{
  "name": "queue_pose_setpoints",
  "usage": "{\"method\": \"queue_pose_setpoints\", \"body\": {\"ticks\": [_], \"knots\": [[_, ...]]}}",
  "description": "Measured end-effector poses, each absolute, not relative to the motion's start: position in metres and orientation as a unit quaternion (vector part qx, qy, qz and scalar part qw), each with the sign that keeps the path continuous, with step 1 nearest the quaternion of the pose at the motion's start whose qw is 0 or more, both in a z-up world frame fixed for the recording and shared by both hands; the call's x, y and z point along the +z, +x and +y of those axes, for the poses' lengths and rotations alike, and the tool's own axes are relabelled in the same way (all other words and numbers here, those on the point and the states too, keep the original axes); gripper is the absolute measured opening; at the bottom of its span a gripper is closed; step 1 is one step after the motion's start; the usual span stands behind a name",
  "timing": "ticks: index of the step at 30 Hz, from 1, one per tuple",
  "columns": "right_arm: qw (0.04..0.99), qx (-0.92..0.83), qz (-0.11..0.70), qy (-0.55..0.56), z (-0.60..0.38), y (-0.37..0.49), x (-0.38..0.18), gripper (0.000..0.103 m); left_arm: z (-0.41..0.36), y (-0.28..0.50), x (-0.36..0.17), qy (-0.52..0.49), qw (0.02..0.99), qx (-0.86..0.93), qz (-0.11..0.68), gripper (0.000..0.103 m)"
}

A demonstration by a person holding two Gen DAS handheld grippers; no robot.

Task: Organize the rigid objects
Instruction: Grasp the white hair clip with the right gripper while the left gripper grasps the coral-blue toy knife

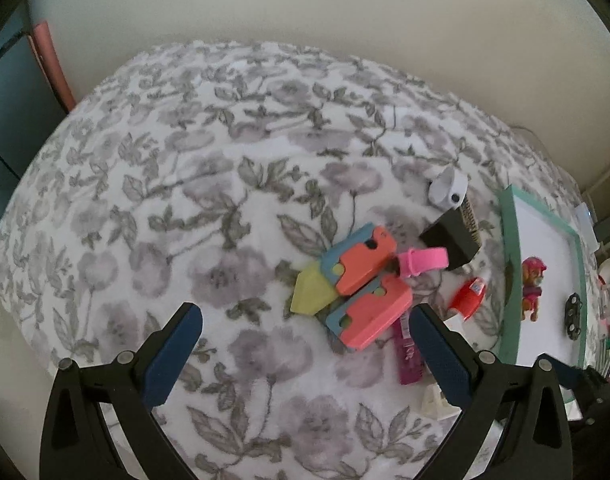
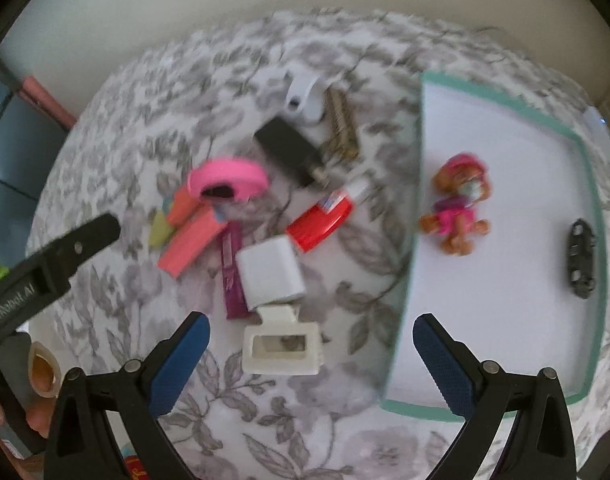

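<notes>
While open, floral blanket (image 1: 145, 200) leftward.

- Soft, even, dimmish light around me; shadows faint
- My right view smears with motion blur, the toy pup (image 2: 457, 208) fuzzy; left sharper
- Fisheye bends both, black vignette at corners

My grippers' fingers (image 2: 189, 360) wear blue pads on black frames, over a white blanket (image 1: 185, 200) printed with grey leaves and mauve flowers. The tray (image 2: 505, 104) is white with a teal rim, holding a pink-and-brown toy pup (image 2: 457, 208) and a black toy car (image 2: 581, 262). Nearby lie coral, blue and yellow blocks (image 1: 357, 284), a pink band (image 2: 229, 180), a red tube (image 2: 321, 222), a magenta wrapper (image 2: 231, 276) and a cream clip (image 2: 281, 346).
</notes>
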State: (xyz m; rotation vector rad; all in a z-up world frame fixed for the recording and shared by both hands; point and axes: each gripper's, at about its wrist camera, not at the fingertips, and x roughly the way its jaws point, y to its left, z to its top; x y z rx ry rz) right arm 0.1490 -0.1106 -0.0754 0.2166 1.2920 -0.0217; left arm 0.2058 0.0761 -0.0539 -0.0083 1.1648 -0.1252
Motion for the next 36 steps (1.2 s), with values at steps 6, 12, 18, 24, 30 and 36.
{"method": "queue_pose_setpoints", "body": {"ticks": [6,12,18,24,30,36], "knots": [[0.773,0.0,0.63,0.075,-0.092,0.151,-0.103,0.098,0.071,0.211,-0.079,0.01,0.821,-0.073,0.566,0.103],[0.755,0.004,0.652,0.07,-0.086,0.152,-0.121,0.088,0.06,0.212,-0.098,0.01,0.807,-0.091,0.583,0.103],[0.746,0.006,0.663,0.067,-0.08,0.152,-0.132,0.074,0.049,0.216,-0.103,0.001,0.799,-0.104,0.592,0.098],[0.745,0.004,0.662,0.08,-0.088,0.149,-0.133,0.056,0.035,0.221,-0.103,-0.001,0.793,-0.115,0.599,0.085],[0.741,0.009,0.665,0.092,-0.092,0.146,-0.133,0.056,0.019,0.225,-0.11,0.008,0.789,-0.119,0.602,0.081],[0.739,0.012,0.667,0.095,-0.093,0.144,-0.133,0.056,0.007,0.231,-0.117,0.033,0.791,-0.11,0.601,0.061]]}}
